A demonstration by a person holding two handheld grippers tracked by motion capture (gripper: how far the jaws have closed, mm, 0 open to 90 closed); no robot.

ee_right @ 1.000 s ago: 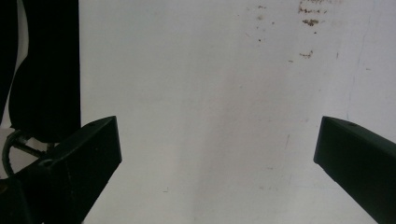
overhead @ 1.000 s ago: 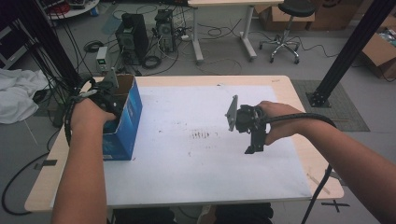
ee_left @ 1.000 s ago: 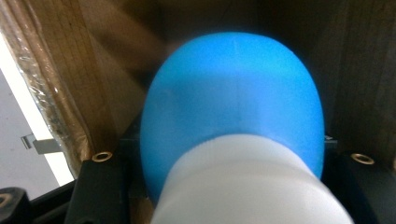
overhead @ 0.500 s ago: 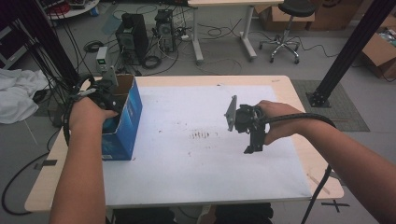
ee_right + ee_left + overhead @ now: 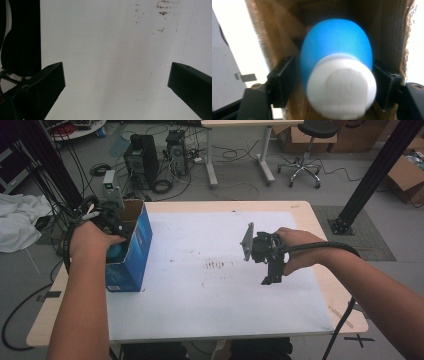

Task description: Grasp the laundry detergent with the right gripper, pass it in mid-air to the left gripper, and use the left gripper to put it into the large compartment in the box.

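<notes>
**A:** How much room does the left gripper [image 5: 107, 227] have inside that blue carton [image 5: 131, 251]?

**B:** Little. In the left gripper view brown cardboard walls stand close outside both jaws and another closes the far end. The carton stands upright near the left edge of the table [image 5: 320, 292], its top open, and the left hand [image 5: 90, 237] reaches into it from above.

**A:** And the jaws themselves?

**B:** They have just been opening. A blue bottle with a white cap [image 5: 338, 80] sits between them, cap toward the camera. There is a slim gap between its side and the left jaw; at the right jaw I cannot tell whether the pad touches. So the jaws are parted and no longer pinch it.

**A:** Is the bottle centred?

**B:** Roughly, a bit nearer the right jaw. The picture is blurred, so the finer contact is unclear.

**A:** The other side?

**B:** The right gripper [image 5: 270, 272] hangs over the white sheet [image 5: 200, 310] covering the table, well apart from the carton. Its jaws stand wide with nothing between them, just bare sheet and a few brown specks [image 5: 163, 11] beyond the tips. Open room all around there, the table's right edge being the nearest boundary.
</notes>
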